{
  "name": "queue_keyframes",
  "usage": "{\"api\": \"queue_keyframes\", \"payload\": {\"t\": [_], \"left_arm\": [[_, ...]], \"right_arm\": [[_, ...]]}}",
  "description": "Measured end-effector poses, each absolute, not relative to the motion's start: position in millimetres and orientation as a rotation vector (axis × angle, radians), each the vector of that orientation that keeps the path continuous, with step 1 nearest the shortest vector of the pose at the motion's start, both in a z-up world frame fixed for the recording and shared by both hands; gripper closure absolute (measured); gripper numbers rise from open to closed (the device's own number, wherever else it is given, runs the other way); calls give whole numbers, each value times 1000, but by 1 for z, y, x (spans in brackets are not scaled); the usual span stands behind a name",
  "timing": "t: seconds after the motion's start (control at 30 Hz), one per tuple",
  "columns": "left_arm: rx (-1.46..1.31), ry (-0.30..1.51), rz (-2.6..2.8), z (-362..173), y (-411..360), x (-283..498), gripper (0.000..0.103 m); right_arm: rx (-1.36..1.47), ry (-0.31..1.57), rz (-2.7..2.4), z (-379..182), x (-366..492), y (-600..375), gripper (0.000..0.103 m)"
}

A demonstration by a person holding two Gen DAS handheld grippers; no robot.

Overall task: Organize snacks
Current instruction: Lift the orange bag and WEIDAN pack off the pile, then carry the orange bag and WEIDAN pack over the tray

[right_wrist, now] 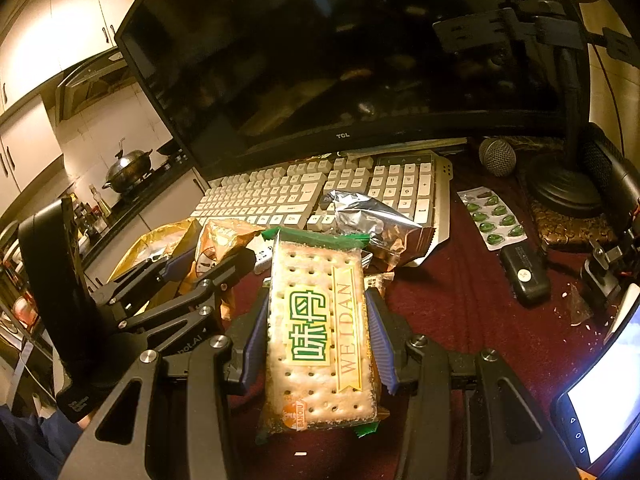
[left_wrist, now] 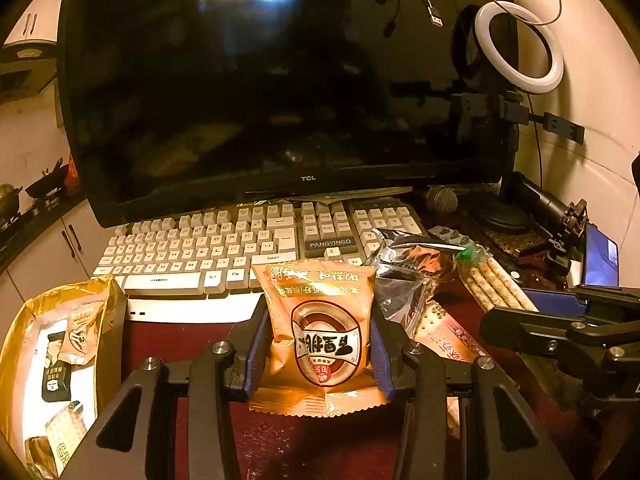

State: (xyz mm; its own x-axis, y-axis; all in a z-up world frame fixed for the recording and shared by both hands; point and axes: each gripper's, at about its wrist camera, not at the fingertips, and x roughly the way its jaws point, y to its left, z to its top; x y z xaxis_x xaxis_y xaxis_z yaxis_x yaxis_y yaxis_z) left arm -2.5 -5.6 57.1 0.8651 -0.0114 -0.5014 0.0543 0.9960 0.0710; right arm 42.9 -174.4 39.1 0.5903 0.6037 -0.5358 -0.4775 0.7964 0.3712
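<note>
My left gripper (left_wrist: pixel 318 310) is shut on an orange snack packet (left_wrist: pixel 324 336) with a ring picture, its blue pads pressing both sides. It holds the packet just in front of the keyboard (left_wrist: pixel 208 248). My right gripper (right_wrist: pixel 318 296) is shut on a clear, green-ended cracker packet (right_wrist: pixel 320 332) above the dark red tabletop. To the left stands a gold box (left_wrist: pixel 20 320) holding several snacks. A crumpled silver foil bag (right_wrist: pixel 372 220) lies by the keyboard's right end. Another long cracker packet (left_wrist: pixel 448 334) lies flat on the table between the two grippers.
A big dark monitor (left_wrist: pixel 280 80) stands behind the keyboard. On the right are a blister pack of green pills (right_wrist: pixel 492 216), a small black device (right_wrist: pixel 524 276), a microphone (right_wrist: pixel 498 156), a ring light stand (right_wrist: pixel 564 188) and a lit phone (right_wrist: pixel 600 412).
</note>
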Motion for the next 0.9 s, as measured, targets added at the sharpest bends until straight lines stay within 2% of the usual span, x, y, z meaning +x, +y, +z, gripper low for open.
{"api": "queue_keyframes", "payload": {"t": [0.9], "left_arm": [[-28,531,12,85,33,-34,57]], "right_arm": [[264,714,654,48,29,-174,58]]}}
